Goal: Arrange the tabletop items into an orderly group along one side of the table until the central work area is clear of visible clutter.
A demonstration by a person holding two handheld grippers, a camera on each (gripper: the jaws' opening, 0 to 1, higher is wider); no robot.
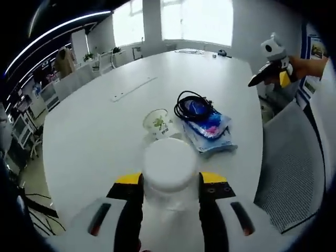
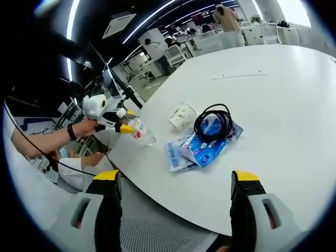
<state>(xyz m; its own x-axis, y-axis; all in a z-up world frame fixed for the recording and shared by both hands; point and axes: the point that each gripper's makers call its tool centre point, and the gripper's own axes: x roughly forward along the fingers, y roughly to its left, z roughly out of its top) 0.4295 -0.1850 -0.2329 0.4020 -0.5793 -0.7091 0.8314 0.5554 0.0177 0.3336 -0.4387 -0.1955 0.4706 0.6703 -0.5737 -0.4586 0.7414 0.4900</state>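
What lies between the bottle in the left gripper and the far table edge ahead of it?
The bottle faces a tipped paper cup, then the black cable coil on blue packets. Bare table lies beside them.

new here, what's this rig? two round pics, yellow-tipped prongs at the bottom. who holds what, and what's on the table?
No robot: a person holds a two-jaw gripper in each hand, and each carries a fisheye camera looking along its jaws. In the left gripper view, the left gripper is shut on a clear plastic bottle with a white cap. The right gripper is open and empty. On the white table lie a tipped paper cup, a coiled black cable on blue packets, and a long white strip.
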